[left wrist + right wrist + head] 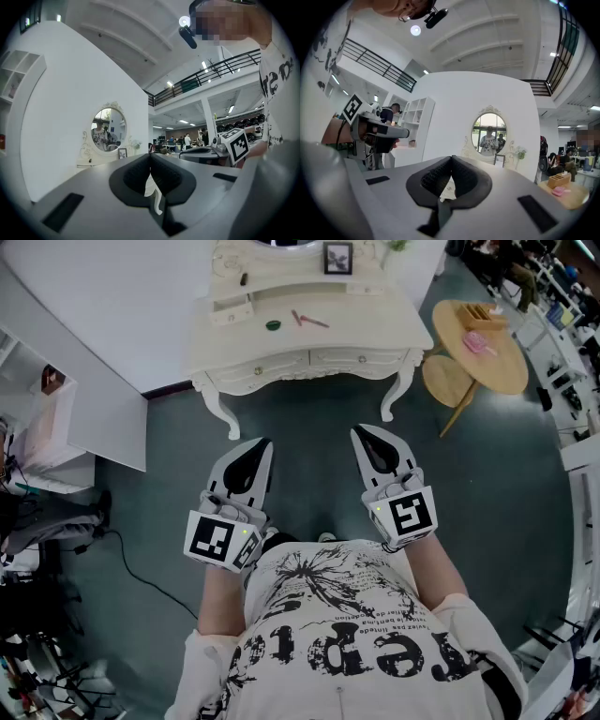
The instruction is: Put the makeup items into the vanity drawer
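Note:
The cream vanity [375, 315] stands a few steps ahead of me in the head view, with both front drawers [281, 360] closed. On its top lie a round green compact [273, 324], two pink pencils [307, 320] and a small dark item [243, 279] on the raised shelf. My left gripper [264, 446] and right gripper [357, 433] hover side by side at waist height, pointing at the vanity and well short of it. Both are shut with nothing between the jaws. The left gripper [150, 155] and right gripper [451, 158] each face the oval mirror [489, 132].
A round wooden side table [497, 367] stands right of the vanity, bearing a pink object [480, 345] and a wooden box [485, 313]; a round stool [448, 381] sits beside it. White shelving [42, 418] and cables are at the left. Dark floor lies between me and the vanity.

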`<state>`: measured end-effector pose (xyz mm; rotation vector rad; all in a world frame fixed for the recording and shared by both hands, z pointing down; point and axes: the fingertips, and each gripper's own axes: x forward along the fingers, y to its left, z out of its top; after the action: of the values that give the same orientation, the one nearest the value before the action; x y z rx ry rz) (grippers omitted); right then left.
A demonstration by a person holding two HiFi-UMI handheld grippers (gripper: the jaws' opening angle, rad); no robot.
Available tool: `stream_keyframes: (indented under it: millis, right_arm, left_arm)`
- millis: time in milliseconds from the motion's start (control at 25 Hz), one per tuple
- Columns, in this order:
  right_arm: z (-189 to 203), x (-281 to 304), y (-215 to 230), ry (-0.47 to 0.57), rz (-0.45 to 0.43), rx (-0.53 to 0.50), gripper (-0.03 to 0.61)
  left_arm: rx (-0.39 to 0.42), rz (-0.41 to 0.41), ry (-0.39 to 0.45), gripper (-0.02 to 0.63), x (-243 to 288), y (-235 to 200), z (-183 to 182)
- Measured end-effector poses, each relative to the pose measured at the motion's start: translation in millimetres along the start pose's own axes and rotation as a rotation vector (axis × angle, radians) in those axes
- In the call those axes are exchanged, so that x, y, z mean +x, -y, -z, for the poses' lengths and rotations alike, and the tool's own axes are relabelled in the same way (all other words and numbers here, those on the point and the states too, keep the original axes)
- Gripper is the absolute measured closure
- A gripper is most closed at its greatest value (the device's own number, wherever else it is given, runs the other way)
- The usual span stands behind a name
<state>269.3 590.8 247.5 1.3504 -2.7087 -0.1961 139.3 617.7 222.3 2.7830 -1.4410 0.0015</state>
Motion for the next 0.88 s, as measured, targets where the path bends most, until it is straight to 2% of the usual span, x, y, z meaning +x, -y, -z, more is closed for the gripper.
stream_keyframes:
  millis: [160, 440, 600, 640, 680, 720, 800, 880]
  right_arm:
    - [-10, 3, 1, 0.043, -0.006, 0.003, 0.566]
    - [-1, 2, 7, 0.017, -0.009, 0.007, 0.566]
    - [4, 5, 11, 0.018, -0.029, 0.062, 0.566]
    - [4, 7, 13, 0.021, -0.027, 0.075, 0.486]
    - [4, 11, 16, 0.027, -0.029, 0.084, 0.225]
    - [4, 15, 19, 0.035, -0.031, 0.088, 0.029]
    - [6, 23, 30, 0.034, -0.014, 0.087, -0.018]
    - [12, 32, 37, 0.01, 0.001, 0.084, -0.018]
  left_arm:
    - [0.001, 0.001, 0.003, 0.6, 3, -1, -2]
    - [-0.017, -0.008, 0.002, 0.6, 9, -2, 4]
    - [-0.027, -0.009, -0.005, 0.6, 19, -1, 7]
    - [-0.031, -0.01, -0.01, 0.6, 22, 0, 9]
    - [-0.034, -0.011, -0.014, 0.6, 24, 1, 10]
    - [-0.035, -0.012, -0.018, 0.6, 27, 1, 11]
    - [-0.039, -0.018, -0.025, 0.6, 33, -1, 14]
    - [-0.044, -0.023, -0.037, 0.6, 37, -6, 18]
